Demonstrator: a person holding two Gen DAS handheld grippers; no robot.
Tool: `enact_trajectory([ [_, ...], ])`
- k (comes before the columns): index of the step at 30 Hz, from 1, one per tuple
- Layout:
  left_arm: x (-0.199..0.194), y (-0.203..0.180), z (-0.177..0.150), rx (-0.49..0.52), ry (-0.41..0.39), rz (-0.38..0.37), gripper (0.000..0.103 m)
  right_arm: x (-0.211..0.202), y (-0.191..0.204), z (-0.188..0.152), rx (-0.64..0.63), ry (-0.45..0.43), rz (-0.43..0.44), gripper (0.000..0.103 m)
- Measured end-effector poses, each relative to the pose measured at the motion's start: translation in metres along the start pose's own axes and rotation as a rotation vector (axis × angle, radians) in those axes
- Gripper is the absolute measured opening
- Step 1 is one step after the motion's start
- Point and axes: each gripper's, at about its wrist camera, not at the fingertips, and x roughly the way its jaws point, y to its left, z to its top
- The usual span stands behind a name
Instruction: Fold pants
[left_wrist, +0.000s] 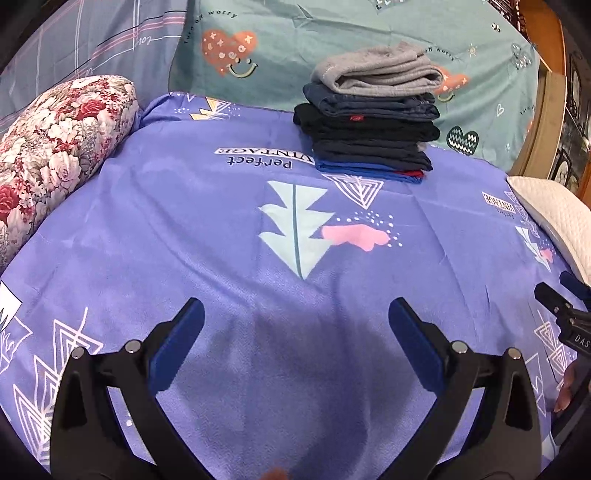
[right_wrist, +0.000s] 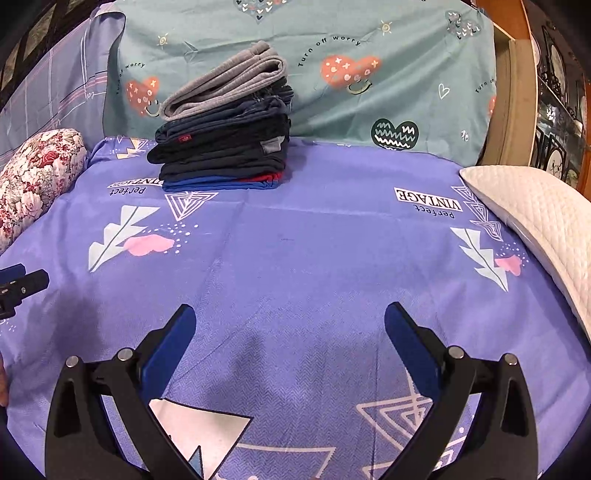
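Both grippers, left gripper (left_wrist: 295, 328) and right gripper (right_wrist: 290, 328), hover released and empty over the bed (left_wrist: 207, 229). Folded pants stack (left_wrist: 369, 122) sits at 12 o'clock, likely parked clear of the folding area.

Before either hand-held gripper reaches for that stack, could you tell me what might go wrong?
1. The stack is tall, and the grey pants on top sit tilted; pulling a lower pair could topple it.
2. The stack stands at the sheet's far edge, against the teal cover, so a pushed pair may bunch there.
3. Both hand-held grippers, left and right, are open, empty and close together; they could bump.
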Motion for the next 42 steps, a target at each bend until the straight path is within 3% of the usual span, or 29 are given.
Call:
enact_trajectory([
  [42, -0.0028, -0.0041, -0.0006, 0.036, -0.022, 0.080, 0.101, -0.0083, 0.0004, -0.0008, -0.002, -0.031, -0.020, 0.102],
])
